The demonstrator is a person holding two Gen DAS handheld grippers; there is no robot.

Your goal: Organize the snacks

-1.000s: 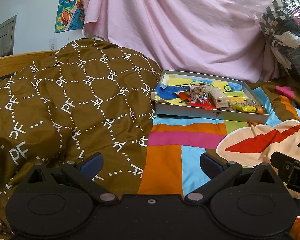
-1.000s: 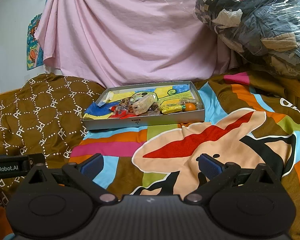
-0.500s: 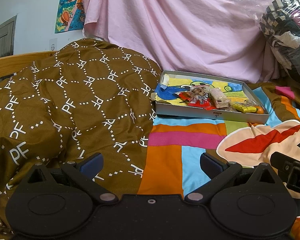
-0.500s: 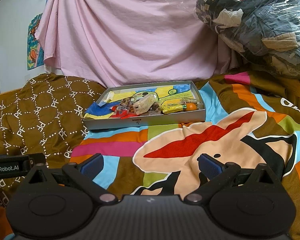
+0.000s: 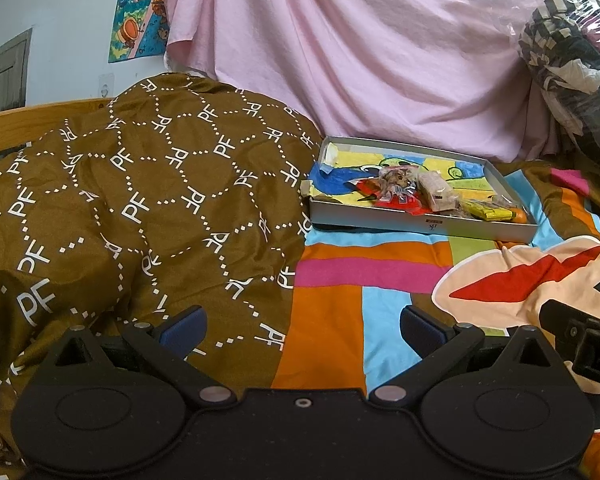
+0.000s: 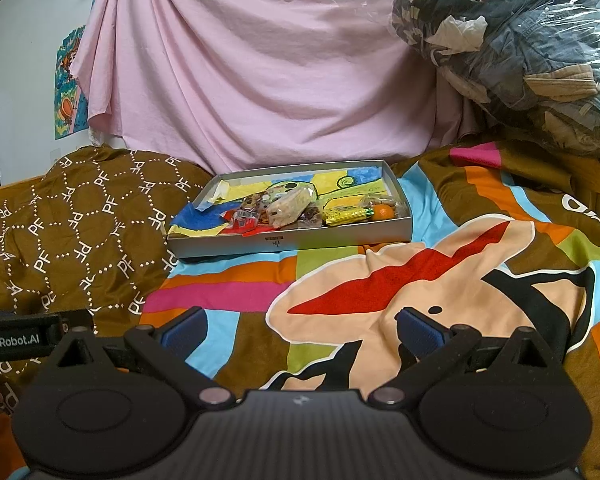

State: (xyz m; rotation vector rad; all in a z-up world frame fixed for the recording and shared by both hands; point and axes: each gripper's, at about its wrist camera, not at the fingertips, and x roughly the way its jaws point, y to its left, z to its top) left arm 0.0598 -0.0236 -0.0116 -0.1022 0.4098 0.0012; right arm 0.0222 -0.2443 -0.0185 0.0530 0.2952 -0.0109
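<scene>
A shallow grey box (image 5: 416, 225) (image 6: 340, 236) lies on the bed ahead of both grippers. Inside it sit several snacks: a pale wrapped bar (image 5: 436, 192) (image 6: 288, 206), a red packet (image 5: 400, 202) (image 6: 240, 222), a yellow wrapper (image 5: 484, 210) (image 6: 346, 215) and a small orange (image 5: 518, 215) (image 6: 384, 212). My left gripper (image 5: 302, 326) is open over the bedcover, well short of the box. My right gripper (image 6: 300, 326) is also open with nothing between its fingers, low over the colourful sheet.
A brown patterned quilt (image 5: 120, 200) is heaped left of the box. A pink sheet (image 6: 260, 80) hangs behind. A plastic-wrapped bundle of clothes (image 6: 512, 48) sits at the back right. The other gripper's body (image 5: 580, 344) shows at the right edge of the left wrist view.
</scene>
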